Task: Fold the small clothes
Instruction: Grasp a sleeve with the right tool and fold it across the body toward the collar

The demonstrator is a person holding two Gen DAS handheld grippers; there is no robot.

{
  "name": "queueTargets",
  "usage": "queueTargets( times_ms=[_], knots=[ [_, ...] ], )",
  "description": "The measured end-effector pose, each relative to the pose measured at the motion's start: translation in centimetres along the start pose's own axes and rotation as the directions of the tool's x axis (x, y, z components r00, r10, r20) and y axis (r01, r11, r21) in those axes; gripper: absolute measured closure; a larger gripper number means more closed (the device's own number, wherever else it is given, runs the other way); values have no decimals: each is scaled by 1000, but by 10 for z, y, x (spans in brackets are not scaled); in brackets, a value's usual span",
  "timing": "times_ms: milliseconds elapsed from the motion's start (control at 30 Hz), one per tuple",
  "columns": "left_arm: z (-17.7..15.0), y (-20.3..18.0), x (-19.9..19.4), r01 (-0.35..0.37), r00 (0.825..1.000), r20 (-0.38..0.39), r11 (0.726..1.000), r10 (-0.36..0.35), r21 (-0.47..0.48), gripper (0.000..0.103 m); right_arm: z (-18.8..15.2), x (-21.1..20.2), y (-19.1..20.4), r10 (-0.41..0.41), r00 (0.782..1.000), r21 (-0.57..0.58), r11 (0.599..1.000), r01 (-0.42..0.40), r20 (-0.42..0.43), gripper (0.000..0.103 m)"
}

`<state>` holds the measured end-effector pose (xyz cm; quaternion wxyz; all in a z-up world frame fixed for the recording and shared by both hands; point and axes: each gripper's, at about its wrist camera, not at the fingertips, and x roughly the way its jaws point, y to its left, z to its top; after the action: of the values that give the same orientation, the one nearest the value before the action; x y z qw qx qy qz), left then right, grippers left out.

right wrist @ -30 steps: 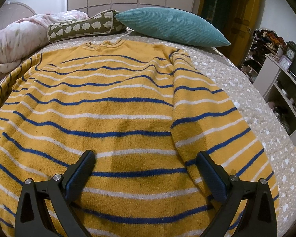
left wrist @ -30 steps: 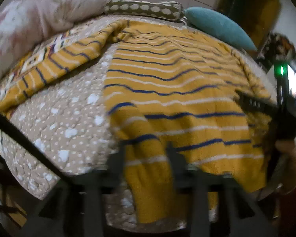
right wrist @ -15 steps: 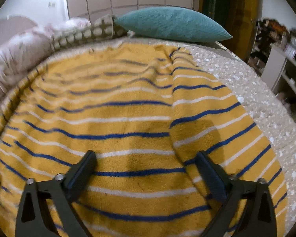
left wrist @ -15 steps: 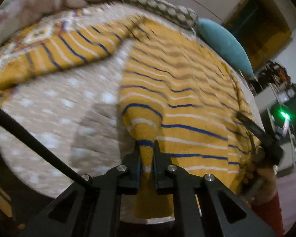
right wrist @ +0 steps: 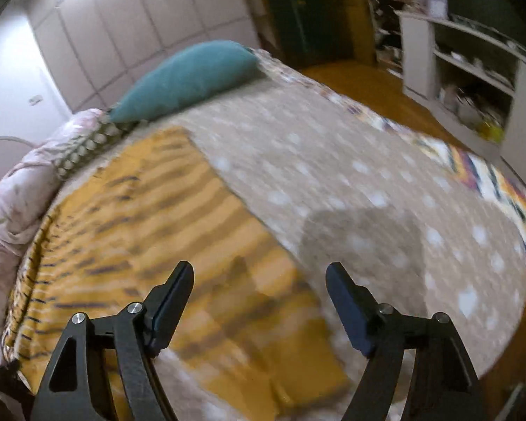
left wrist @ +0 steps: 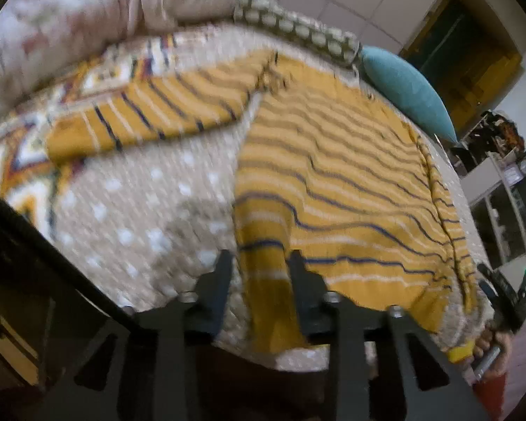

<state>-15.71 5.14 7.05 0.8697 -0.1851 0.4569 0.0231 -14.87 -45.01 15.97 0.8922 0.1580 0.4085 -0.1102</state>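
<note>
Presently left tool [left wrist: 259, 263] parted, just opened, straddling sweater [left wrist: 350, 182] hem corner; right tool [right wrist: 259, 280] released, empty, nearer sweater's opposite edge.

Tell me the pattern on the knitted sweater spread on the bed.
Mustard-yellow knitted sweater with thin navy and white stripes; the left wrist view shows it best.

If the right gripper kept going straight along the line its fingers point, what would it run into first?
Most likely the near right edge of the yellow striped sweater, where it meets the dotted bedspread. The right gripper is open with nothing between its fingers. Blur makes depth uncertain, so it might land on bare bedspread.
</note>
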Motion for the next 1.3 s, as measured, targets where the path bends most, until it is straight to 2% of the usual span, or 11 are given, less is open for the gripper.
queueTargets(
  times_ms=[100, 200, 333, 400, 467, 567, 700, 833, 967, 1133, 1300],
  knots=[
    [6, -10, -11, -37, 997, 62, 999, 34, 38, 52, -14, 9, -12, -42, 999, -10, 999, 42, -21, 21],
    [9, -24, -12, -44, 997, 72, 996, 38, 77, 52, -25, 16, -7, -76, 997, -47, 996, 76, -4, 23],
    [8, -42, -8, -51, 997, 63, 991, 43, 124, 52, -28, 19, 9, 17, 999, -88, 996, -21, -47, 90],
    [8, -50, -7, -65, 996, 69, 987, 55, 146, 51, -18, 13, 0, 111, 992, -65, 991, -115, -67, 90],
    [7, -52, -6, -69, 996, 74, 986, 58, 153, 51, -2, 5, -11, 107, 993, -58, 992, -110, -48, 90],
    [8, -51, -5, -60, 996, 72, 987, 50, 147, 50, 43, -8, -45, 5, 1000, -35, 999, -4, 21, 91],
    [8, -45, -5, -53, 996, 74, 989, 44, 135, 49, 107, -17, -98, -171, 982, 58, 984, 167, 77, 91],
    [7, -36, -5, -55, 996, 80, 991, 46, 118, 49, 149, -13, -117, -214, 976, 143, 968, 205, 49, 91],
    [8, -21, -2, -42, 996, 76, 996, 36, 82, 48, 161, -7, -70, -199, 980, 72, 978, 196, 29, 91],
    [7, -2, -3, -6, 997, 79, 999, 3, 43, 48, 161, 14, 50, -26, 999, -90, 996, 24, -24, 91],
    [4, 19, -13, -17, 993, 117, 999, 12, 41, 47, 146, 58, 185, 119, 985, -236, 961, -146, -124, 91]
  ],
)
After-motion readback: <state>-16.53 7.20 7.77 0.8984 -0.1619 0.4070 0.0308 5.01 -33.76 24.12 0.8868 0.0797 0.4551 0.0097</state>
